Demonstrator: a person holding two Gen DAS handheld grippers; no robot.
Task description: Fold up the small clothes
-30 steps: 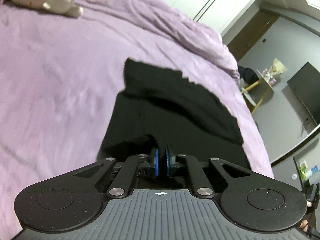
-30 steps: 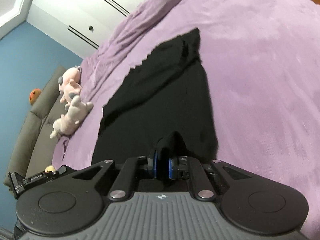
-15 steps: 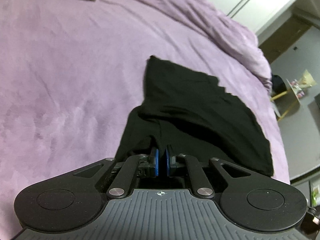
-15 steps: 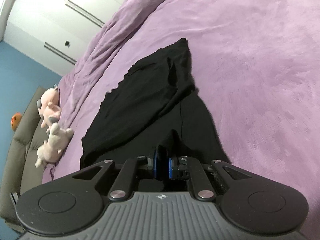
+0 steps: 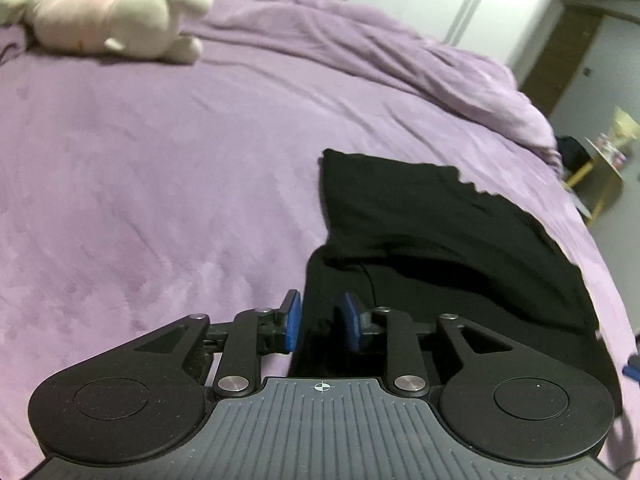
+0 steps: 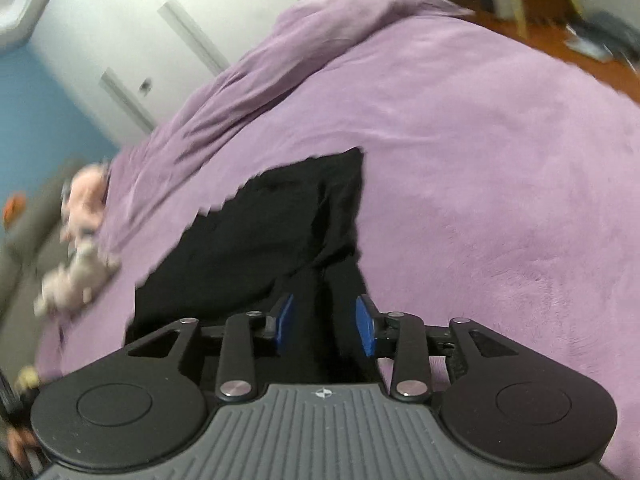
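Purple bed w/ black garment lying folded over on it, near edge under both grippers. Plush toys far side. L gripper & R gripper: jaws just opened, pads apart, cloth betw them but not pinched.

Black garment, seemingly folded, on bedspread
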